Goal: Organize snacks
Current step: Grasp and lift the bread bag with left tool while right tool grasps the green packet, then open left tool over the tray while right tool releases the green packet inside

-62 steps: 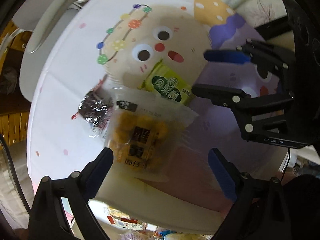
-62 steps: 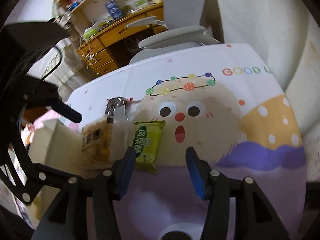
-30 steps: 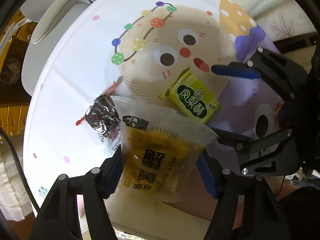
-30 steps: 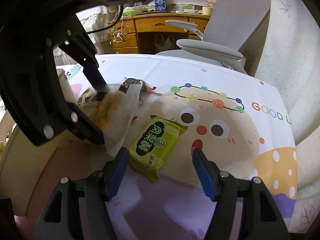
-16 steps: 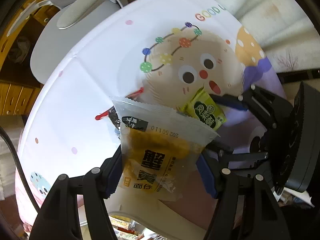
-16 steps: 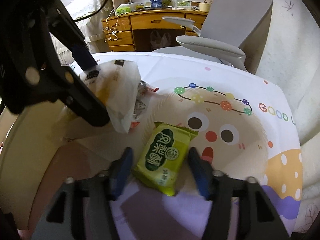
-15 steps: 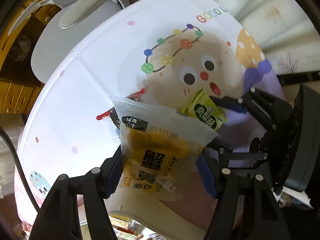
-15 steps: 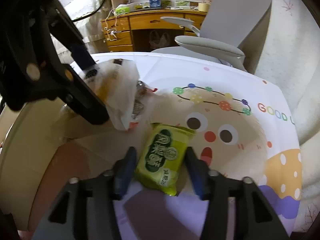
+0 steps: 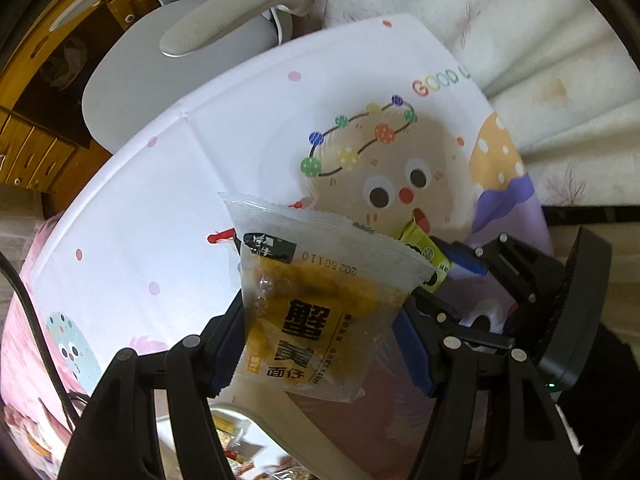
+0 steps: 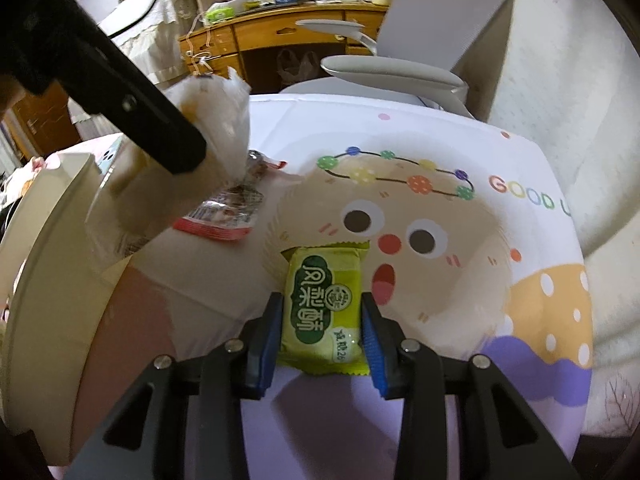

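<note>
Both grippers are busy. Left gripper (image 9: 320,344) is clamped on the clear packet of orange snack (image 9: 316,304), its blue pads pressing the packet's two side edges, and the packet hangs off the table, above the near left part of the printed tablecloth (image 9: 160,200). Right gripper (image 10: 322,332) sits low on the cloth with the green pastry packet (image 10: 322,304) between its pads; its jaws have just been closing, and in the right wrist view both pads appear to touch the packet's long sides, so I judge it gripped or very nearly so.

The green packet lies flat on the cartoon face, near the middle of the table. A third snack, a small red-edged packet (image 10: 224,216), lies to the far left of it, just beside the carried one and partly under its shadow.

To do this step well, the right grip should probably firm up before any lift, since the wrapper is slick and puffy and could squirt out forwards. Lifting straight up, level, would keep the packet square in the pads. The left gripper hangs close over the left side, so the right one had best rise clear of it. A cream-coloured rim (image 10: 36,264) at the near left may be the container for the snacks; I cannot tell for certain.
</note>
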Demonstrator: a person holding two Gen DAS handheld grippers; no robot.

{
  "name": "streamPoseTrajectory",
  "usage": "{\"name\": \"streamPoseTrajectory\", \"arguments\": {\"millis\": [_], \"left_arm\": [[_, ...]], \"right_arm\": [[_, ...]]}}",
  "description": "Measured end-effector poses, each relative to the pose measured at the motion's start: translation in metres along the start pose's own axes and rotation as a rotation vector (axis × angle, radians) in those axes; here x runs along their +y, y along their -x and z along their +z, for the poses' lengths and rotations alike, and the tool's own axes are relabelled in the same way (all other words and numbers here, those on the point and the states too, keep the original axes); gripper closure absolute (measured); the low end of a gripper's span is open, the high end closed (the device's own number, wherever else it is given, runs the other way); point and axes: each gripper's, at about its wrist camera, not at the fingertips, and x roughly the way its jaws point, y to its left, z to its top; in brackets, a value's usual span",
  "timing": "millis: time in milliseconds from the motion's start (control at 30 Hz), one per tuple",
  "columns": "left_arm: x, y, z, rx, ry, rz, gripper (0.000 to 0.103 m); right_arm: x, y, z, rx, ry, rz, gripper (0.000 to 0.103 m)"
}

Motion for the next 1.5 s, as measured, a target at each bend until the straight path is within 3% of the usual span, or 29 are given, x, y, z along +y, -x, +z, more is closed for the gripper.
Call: {"name": "streamPoseTrajectory", "arguments": {"millis": [333,600,1133,1500], "left_arm": [[-0.019,0.048,-0.013,-0.108,0.035,-0.016,0.036],[-0.018,0.103,-0.049,-0.210,0.082,-0.012,0.036],[0.019,0.174,-0.160,-0.348,0.242,0.001,0.035],[0.059,0.165,-0.244,-0.324,0.373,-0.005,0.035]], "right_arm": [[-0.002,0.047,0.008,-0.035,-0.075,-0.001,0.065],[0.019,0.097,0.014,-0.064,-0.108,0.002,0.065],[0.113,0.161,0.015,-0.086,0.035,0.080,0.065],[0.175,0.157,0.014,-0.022,0.022,0.175,0.065]]}}
